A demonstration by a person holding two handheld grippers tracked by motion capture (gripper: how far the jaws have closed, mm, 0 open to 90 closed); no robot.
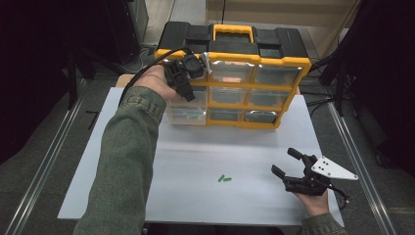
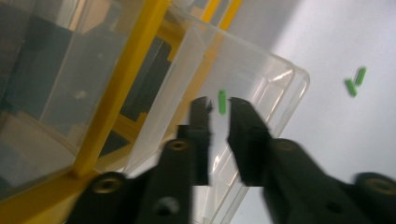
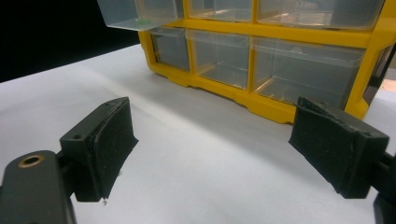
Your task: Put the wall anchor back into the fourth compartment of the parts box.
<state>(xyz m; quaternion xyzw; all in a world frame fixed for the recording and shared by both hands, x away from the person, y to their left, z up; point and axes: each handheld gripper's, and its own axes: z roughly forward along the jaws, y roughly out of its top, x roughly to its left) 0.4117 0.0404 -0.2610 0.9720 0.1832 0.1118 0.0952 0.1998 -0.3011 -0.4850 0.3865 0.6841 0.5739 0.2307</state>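
The left hand-held gripper (image 2: pixel 218 108) hangs over the pulled-out clear drawer (image 2: pixel 252 79), jaws slightly parted around nothing. A green piece (image 2: pixel 222 101) lies below. The right hand-held gripper (image 3: pixel 212 151) gapes wide, empty.

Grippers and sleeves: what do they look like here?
Both grippers, left gripper and right gripper, are black with two blocky jaws and brass-coloured screw bushings. The right carries a grey three-cornered plate with holes. A black cable trails from the left. Sleeves are olive green.

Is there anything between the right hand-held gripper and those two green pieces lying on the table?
Nothing visible: bare white table lies between the open right hand-held gripper and the two green pieces.
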